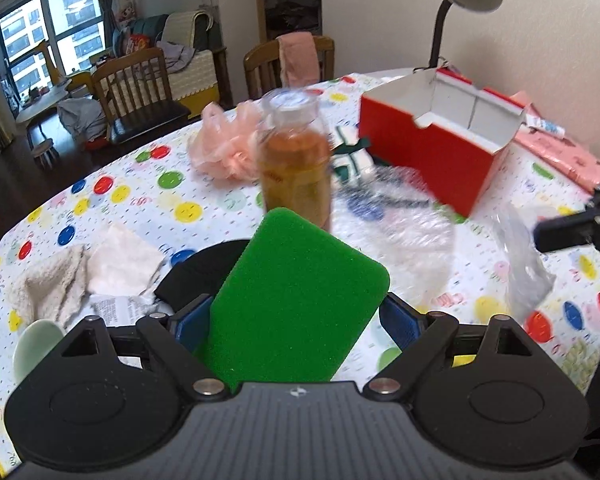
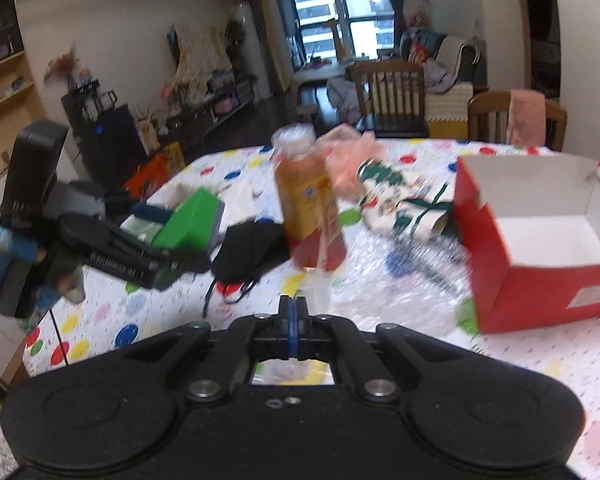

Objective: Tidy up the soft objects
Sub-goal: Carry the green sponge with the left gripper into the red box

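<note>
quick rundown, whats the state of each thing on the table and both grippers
left gripper: closed on the green sponge
green sponge: held, lifted off the table
right gripper: shut; a clear plastic bag sits at its tips, grip unclear
red box: open, empty as far as visible
bottle: upright, capped, amber contents
black face mask: lying flat
beige cloth: crumpled

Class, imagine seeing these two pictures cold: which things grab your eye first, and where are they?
A bright green sponge fills the foreground, clamped in the left hand-held gripper above the spotted tablecloth. Behind it stands a bottle of amber liquid, mid-table. To the right sits an open, empty red box.
</note>
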